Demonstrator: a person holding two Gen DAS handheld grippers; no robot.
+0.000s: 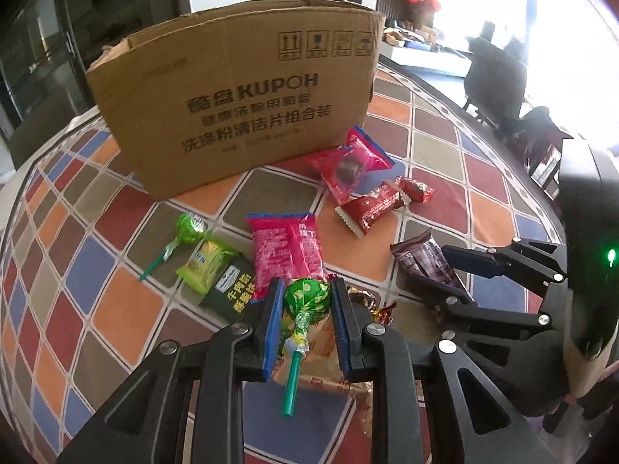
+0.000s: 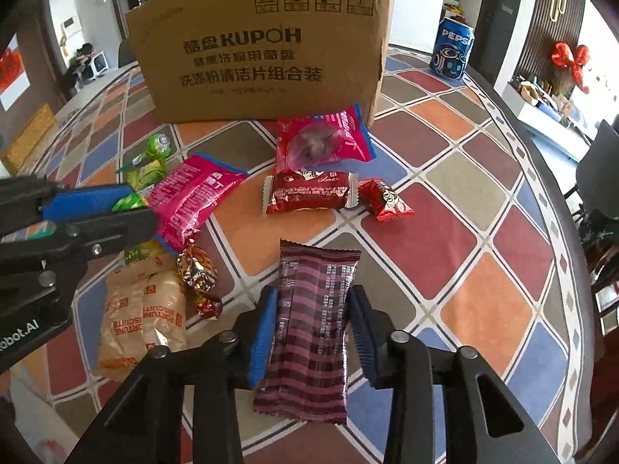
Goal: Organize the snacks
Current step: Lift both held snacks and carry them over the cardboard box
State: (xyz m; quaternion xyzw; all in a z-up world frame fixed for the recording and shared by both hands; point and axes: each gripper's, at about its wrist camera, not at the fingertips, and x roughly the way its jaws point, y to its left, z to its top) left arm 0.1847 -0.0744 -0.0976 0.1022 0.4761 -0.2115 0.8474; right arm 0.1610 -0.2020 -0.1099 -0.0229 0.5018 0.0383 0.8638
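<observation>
A brown cardboard box (image 1: 240, 108) stands open at the back of the table; it also shows in the right wrist view (image 2: 263, 50). My left gripper (image 1: 305, 297) is shut on a green lollipop (image 1: 305, 297) by its wrapped head, stick pointing back toward me. My right gripper (image 2: 313, 321) is shut on a purple striped snack bar (image 2: 313, 321), seen from the left wrist too (image 1: 423, 259). Loose snacks lie in front of the box: a pink packet (image 1: 286, 247), a second green lollipop (image 1: 187, 228), a dark red packet (image 2: 307, 193).
A Pepsi can (image 2: 450, 48) stands right of the box. Fortune biscuit packs (image 2: 143, 309) and foil candies (image 2: 197, 266) lie at the left near the left gripper. The table has a checkered cloth (image 2: 464, 232); its curved edge runs along the right, with chairs beyond.
</observation>
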